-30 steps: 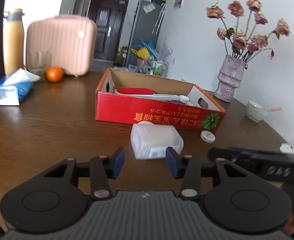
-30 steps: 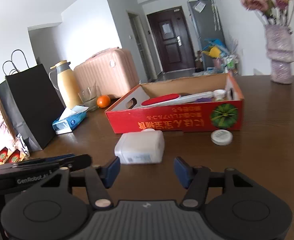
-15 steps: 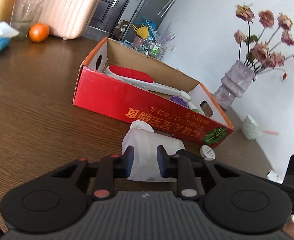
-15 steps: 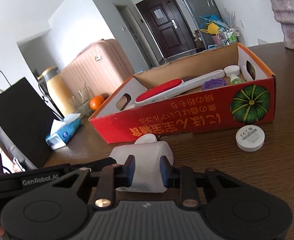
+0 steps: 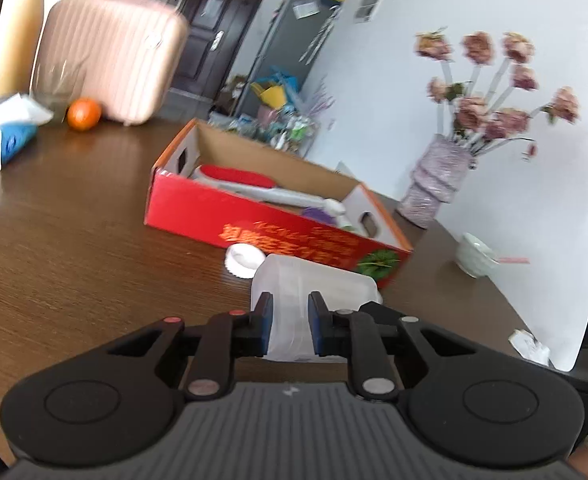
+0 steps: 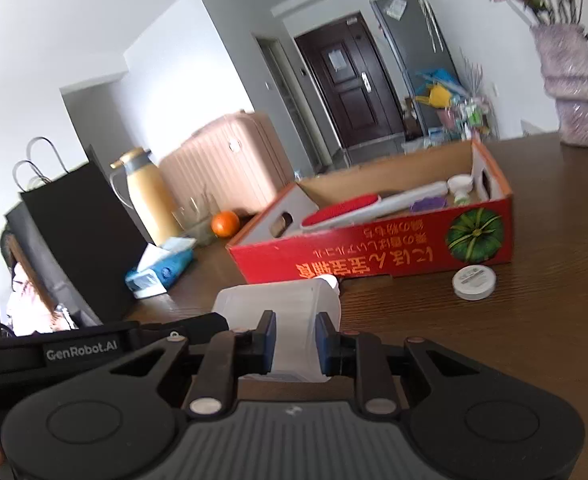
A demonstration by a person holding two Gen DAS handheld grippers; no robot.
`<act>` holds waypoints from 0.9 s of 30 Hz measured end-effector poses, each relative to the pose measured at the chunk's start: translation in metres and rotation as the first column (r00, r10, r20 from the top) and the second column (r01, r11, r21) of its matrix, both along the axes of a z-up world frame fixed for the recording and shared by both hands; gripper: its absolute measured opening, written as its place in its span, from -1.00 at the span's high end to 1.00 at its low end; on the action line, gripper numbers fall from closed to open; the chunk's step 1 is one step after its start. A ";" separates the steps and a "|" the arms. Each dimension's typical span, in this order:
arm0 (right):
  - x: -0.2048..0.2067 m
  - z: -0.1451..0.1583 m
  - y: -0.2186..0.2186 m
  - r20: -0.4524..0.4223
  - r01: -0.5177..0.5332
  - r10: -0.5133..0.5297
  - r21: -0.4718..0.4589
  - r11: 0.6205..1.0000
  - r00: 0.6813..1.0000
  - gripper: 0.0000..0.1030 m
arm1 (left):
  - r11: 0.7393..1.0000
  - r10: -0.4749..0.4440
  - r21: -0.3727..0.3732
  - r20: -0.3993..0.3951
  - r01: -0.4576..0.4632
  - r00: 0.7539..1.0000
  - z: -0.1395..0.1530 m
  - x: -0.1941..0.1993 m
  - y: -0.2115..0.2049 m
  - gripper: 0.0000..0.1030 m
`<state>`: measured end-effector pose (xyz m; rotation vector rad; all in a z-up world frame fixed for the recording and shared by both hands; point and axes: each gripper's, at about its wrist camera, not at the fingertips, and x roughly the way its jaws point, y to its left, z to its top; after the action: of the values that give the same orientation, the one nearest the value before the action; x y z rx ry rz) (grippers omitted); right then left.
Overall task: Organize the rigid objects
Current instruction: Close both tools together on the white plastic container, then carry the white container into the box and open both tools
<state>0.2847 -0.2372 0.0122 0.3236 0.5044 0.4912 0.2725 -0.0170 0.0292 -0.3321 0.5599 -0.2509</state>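
Note:
A translucent white plastic jug with a white screw cap is held in front of the red cardboard box. My left gripper is shut on the jug's near end. My right gripper is shut on the same jug from the other side. The jug looks lifted a little off the brown table. The box holds a red and white brush, a purple item and small white pots.
A small white round lid lies on the table by the box's right end. A vase of flowers, a small bowl, an orange, a tissue pack, a pink suitcase, a flask and a black bag stand around.
Both grippers went from open and short of the jug to shut on it from either side. The jug has since come up slightly and turned, and the views have shifted.

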 end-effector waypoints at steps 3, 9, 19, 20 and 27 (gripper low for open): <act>-0.031 0.013 -0.010 0.038 0.021 -0.021 0.001 1.000 0.999 0.60 | 1.000 -0.022 -0.008 0.027 0.022 0.999 0.012 -0.024 -0.009 0.64; -0.081 0.028 -0.024 0.082 0.053 -0.054 0.013 0.999 0.995 0.60 | 0.999 -0.044 0.001 0.073 0.044 0.996 0.030 -0.069 -0.026 0.64; -0.093 0.042 -0.034 0.127 0.092 -0.095 0.036 0.995 0.987 0.60 | 0.998 -0.064 0.000 0.121 0.065 0.991 0.047 -0.084 -0.036 0.63; -0.089 0.044 -0.035 0.128 0.094 -0.098 0.038 0.995 0.987 0.60 | 0.998 -0.063 -0.005 0.119 0.064 0.991 0.048 -0.079 -0.037 0.63; -0.037 0.072 -0.039 0.181 0.119 -0.118 0.008 0.993 0.976 0.60 | 0.996 -0.089 -0.013 0.152 0.092 0.984 0.070 -0.027 -0.040 0.64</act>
<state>0.2475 -0.2767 0.0844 0.3012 0.3067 0.3994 0.2452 -0.0574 0.0997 -0.3045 0.4231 -0.3662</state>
